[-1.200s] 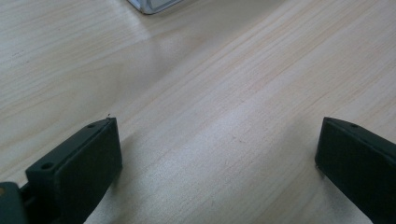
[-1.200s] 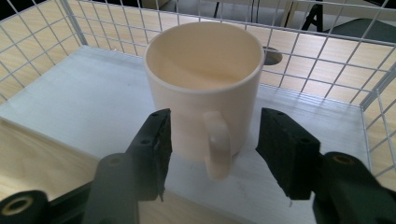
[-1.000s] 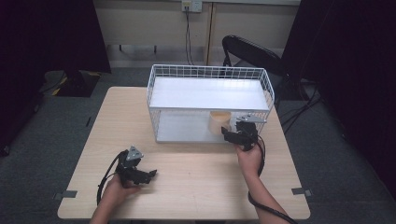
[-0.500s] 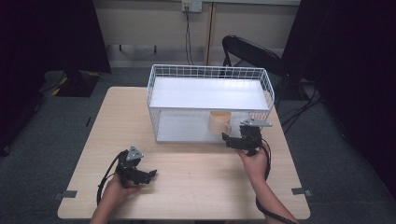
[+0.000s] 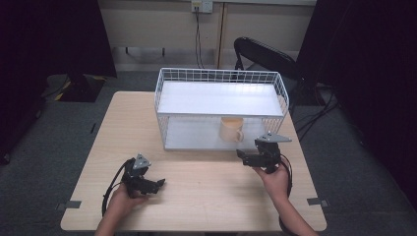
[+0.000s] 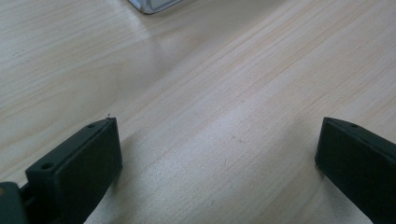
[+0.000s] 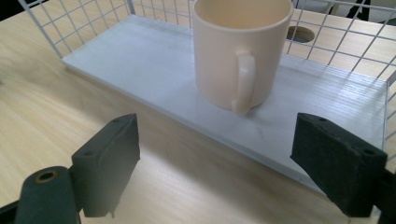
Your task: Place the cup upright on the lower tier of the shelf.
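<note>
No readable text, labels, brands or numbers anywhere: plain cream mug (image 7: 240,51), white wire rack (image 5: 221,110), bare wooden table (image 5: 206,191) and black gripper jaws all unmarked; wall outlet (image 5: 201,6) at 12 o'clock too small to read.

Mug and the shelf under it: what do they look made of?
Mug: probably glazed ceramic, cream, thick-walled with a soft sheen; could be plastic. Shelf: looks like matte white plastic board with fine ribbing, set in a white-coated wire rack.
</note>
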### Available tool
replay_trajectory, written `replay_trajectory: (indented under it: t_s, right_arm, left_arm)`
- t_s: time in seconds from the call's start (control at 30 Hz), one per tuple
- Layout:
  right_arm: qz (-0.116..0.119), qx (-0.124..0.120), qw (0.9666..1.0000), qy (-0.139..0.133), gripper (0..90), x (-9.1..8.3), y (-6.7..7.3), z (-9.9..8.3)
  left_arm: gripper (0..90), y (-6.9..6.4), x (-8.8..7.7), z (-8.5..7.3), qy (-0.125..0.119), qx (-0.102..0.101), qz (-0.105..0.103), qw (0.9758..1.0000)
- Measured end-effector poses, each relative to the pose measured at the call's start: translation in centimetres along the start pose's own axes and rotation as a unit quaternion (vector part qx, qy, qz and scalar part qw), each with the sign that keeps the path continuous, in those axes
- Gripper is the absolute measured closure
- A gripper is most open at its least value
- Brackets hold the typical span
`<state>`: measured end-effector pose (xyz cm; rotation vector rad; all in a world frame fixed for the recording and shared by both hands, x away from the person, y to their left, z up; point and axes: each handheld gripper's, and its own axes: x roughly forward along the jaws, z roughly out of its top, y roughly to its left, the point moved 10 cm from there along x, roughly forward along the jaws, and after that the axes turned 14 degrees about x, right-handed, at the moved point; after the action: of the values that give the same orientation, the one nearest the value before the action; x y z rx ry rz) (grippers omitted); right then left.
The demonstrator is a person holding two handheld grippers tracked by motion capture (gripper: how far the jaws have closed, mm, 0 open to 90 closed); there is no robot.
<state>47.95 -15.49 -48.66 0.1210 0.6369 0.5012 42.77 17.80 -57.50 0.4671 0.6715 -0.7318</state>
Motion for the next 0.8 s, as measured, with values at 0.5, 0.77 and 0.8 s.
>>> replay_trajectory:
  t_s: [0.5,0.77,0.8]
  right_arm:
    - [0.011,-0.017,0.9997,0.017,15.1,-1.4,-1.6,-2.9]
    - [0.008,-0.018,0.9994,0.028,15.6,-2.2,-2.9,-4.9]
    - [0.01,-0.017,0.9994,0.028,15.7,-2.3,-3.0,-5.1]
  left_arm:
    - [0.0,0.0,0.0,0.0,0.001,0.001,0.0,1.0]
    - [0.0,0.0,0.0,0.0,0.001,0.001,0.0,1.0]
    - [0.0,0.0,0.0,0.0,0.001,0.001,0.0,1.0]
